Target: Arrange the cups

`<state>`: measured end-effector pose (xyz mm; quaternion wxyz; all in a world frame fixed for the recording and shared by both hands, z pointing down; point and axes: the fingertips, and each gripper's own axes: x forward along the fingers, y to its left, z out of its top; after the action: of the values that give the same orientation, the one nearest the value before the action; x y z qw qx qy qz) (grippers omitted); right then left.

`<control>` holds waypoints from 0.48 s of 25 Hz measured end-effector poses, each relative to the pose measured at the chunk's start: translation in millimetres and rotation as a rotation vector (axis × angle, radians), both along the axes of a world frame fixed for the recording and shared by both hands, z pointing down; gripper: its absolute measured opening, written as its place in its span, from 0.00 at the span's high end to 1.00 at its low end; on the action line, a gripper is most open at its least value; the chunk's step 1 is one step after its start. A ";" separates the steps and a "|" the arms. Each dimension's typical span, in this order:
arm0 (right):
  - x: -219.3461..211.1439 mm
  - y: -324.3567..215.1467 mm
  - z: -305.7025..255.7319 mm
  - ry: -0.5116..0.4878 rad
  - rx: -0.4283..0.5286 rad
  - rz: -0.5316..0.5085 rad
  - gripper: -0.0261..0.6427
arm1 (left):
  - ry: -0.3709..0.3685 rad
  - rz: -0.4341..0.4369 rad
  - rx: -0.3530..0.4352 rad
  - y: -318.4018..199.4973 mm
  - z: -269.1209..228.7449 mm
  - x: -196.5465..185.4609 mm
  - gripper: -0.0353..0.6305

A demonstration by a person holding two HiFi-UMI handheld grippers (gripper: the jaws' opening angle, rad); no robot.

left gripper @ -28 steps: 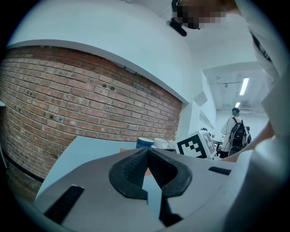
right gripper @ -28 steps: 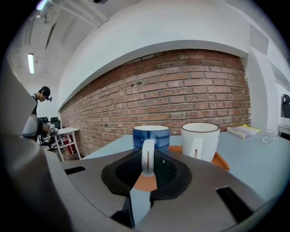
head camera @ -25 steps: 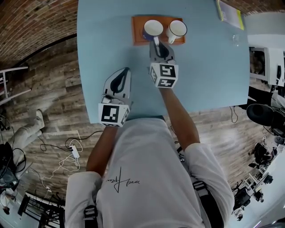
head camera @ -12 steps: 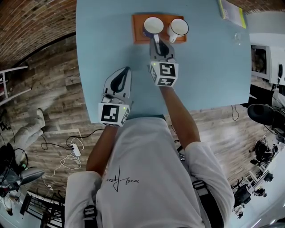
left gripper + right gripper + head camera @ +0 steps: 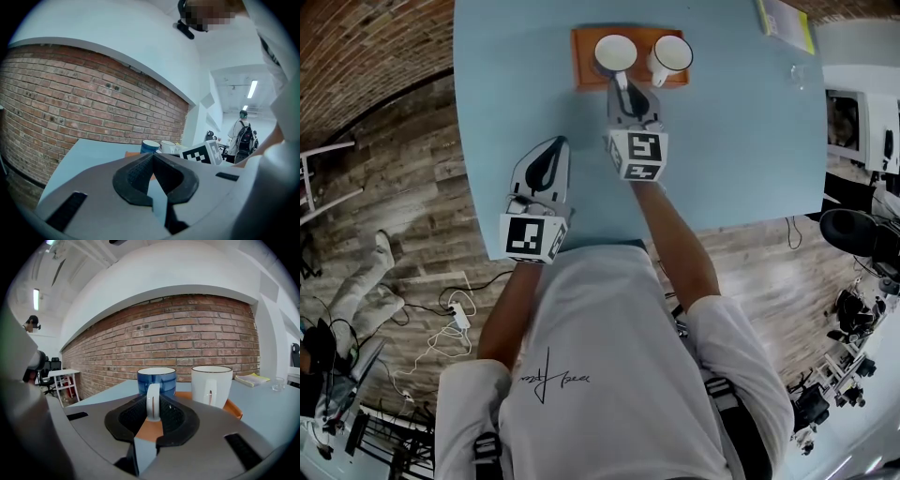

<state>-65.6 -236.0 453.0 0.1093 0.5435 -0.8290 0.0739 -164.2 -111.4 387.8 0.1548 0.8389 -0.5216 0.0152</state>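
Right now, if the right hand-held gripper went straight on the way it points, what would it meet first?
The blue cup: its handle is pinched in the right hand-held gripper, so the cup's wall, just beyond, comes first.

Head view overhead, gripper views facing cups (image 5: 157,378)

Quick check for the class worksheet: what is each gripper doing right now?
Left gripper: closed, empty.
Right gripper: closed on the handle of the blue cup.
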 end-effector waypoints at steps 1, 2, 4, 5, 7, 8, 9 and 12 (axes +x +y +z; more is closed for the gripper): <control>0.2 0.6 0.9 -0.002 -0.005 0.000 0.87 | 0.000 -0.001 0.001 -0.2 0.1 -0.4 0.94; 0.1 1.3 1.8 -0.003 -0.009 -0.003 0.87 | -0.001 -0.002 0.002 0.0 0.4 -0.6 0.94; -1.6 2.4 2.3 -0.001 -0.006 -0.015 0.87 | -0.003 -0.002 0.002 0.6 1.2 -0.7 0.94; -2.6 2.6 1.8 0.000 -0.004 -0.020 0.85 | -0.003 -0.002 0.002 0.9 1.4 -0.6 0.94; -3.5 2.7 0.9 0.003 -0.003 -0.024 0.82 | -0.003 -0.001 0.002 1.2 1.3 -0.5 0.94; -3.2 2.7 1.0 0.005 -0.006 -0.021 0.81 | -0.003 0.000 0.001 1.4 1.1 -0.7 0.94; -2.5 2.9 1.7 0.008 -0.011 -0.019 0.81 | -0.004 0.000 0.000 1.6 1.0 -0.9 0.94; 0.9 4.7 5.4 0.031 -0.026 -0.017 0.80 | -0.003 0.004 0.002 1.7 -0.4 -1.1 0.94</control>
<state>-64.7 -231.2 458.4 0.1300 0.5359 -0.8308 0.0755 -165.2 -109.6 387.4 0.1532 0.8399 -0.5204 0.0166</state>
